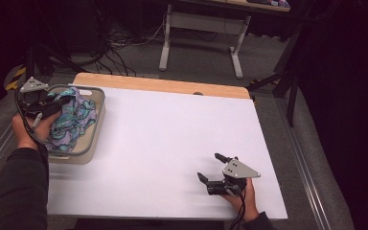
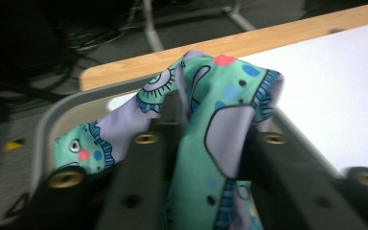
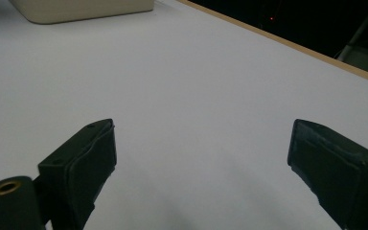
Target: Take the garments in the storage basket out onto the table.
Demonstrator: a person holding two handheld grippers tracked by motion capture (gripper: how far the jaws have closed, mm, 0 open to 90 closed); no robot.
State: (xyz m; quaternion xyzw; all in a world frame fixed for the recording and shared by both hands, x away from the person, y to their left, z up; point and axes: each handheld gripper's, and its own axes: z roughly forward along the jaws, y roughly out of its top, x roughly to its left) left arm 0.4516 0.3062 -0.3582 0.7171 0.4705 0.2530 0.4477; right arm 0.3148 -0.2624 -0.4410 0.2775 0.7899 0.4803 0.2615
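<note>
A patterned cloth [image 1: 73, 120], teal and lilac with cartoon shapes, lies bunched in a beige bin [image 1: 97, 122] at the table's left edge. My left gripper [image 1: 57, 106] is over that bin, shut on a fold of the cloth. In the left gripper view the cloth [image 2: 211, 124] is pinched between the two black jaws and drapes over them. My right gripper [image 1: 213, 166] rests low on the white table near the front right, open, with nothing between its fingers [image 3: 81, 163].
The white table top [image 1: 172, 139] has a wooden strip [image 1: 163, 85] along its far edge. A desk frame [image 1: 201, 28] and cables stand on the floor behind. The bin's corner [image 3: 76, 9] lies far ahead of the right gripper.
</note>
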